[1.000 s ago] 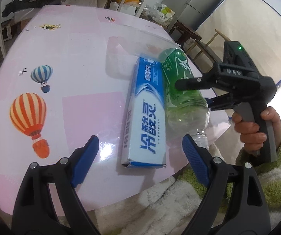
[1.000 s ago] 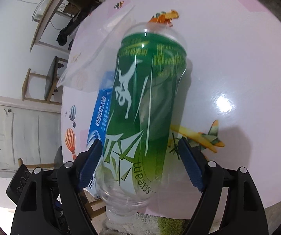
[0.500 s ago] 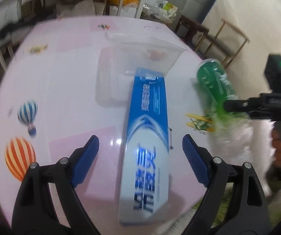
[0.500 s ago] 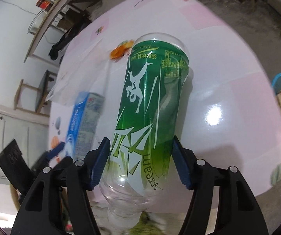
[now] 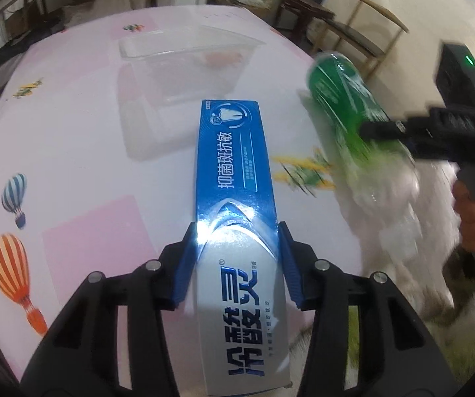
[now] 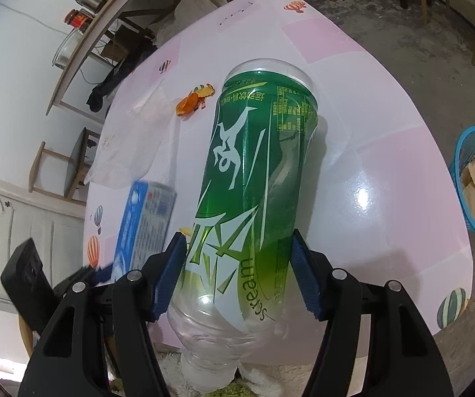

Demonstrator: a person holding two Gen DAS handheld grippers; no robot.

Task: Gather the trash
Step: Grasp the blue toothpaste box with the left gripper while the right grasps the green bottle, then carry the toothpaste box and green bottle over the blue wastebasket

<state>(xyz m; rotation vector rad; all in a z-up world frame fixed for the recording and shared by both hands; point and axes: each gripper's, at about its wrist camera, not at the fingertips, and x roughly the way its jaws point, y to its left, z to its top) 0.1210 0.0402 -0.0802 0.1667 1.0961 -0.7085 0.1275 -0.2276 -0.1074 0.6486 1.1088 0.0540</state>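
Left claw (image 5: pixel 236 258) just closed gripping toothpaste box (image 5: pixel 234 178), right claw (image 6: pixel 237 274) clamping green bottle (image 6: pixel 250 178)

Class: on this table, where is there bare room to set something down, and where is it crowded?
Free: the table's stretch right of the bottle, toward the blue basket. Crowded: around the clear tray, toothpaste box and peel.

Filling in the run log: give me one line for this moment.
left gripper: just closed on toothpaste box | right gripper: grips green bottle | blue basket: on floor
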